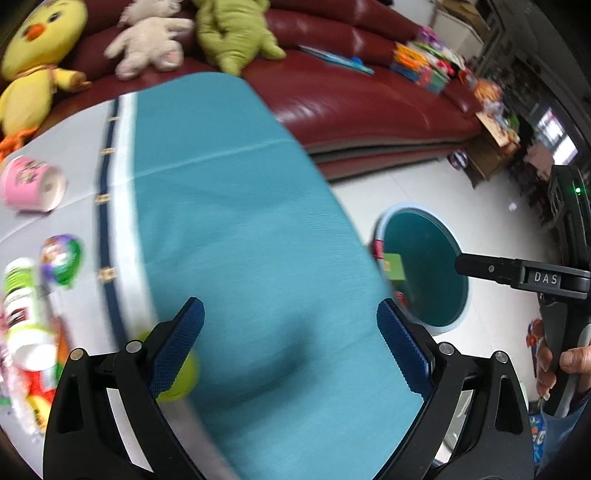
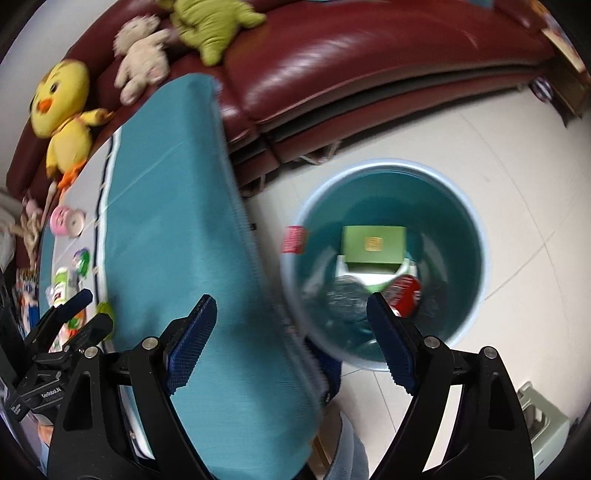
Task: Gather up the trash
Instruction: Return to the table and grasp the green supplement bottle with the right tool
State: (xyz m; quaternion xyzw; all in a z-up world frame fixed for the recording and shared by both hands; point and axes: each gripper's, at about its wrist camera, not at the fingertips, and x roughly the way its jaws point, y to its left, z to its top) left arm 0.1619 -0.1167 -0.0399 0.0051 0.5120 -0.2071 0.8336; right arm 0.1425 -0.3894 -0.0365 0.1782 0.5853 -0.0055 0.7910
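Observation:
A round teal trash bin (image 2: 476, 240) stands on the floor right of the table; it holds a green box (image 2: 373, 243), a red can (image 2: 406, 291) and a crumpled grey ball (image 2: 345, 295). My right gripper (image 2: 291, 332) is open and empty, hovering over the table edge and the bin's near rim. My left gripper (image 1: 290, 343) is open and empty above the teal tablecloth (image 1: 240, 221). Trash lies on the table's left: a pink cup (image 1: 31, 186), a green-purple wrapper (image 1: 61, 264), a green-white cup (image 1: 22, 295) and a yellow-green item (image 1: 183, 376) by my left finger. The bin (image 1: 428, 266) also shows in the left wrist view.
A red leather sofa (image 1: 351, 96) runs behind the table with a yellow chick toy (image 1: 33, 62), a white plush (image 1: 147, 44) and a green plush (image 1: 232, 33). White tiled floor (image 2: 498, 129) surrounds the bin. The right gripper's body (image 1: 554, 280) is at the left view's right edge.

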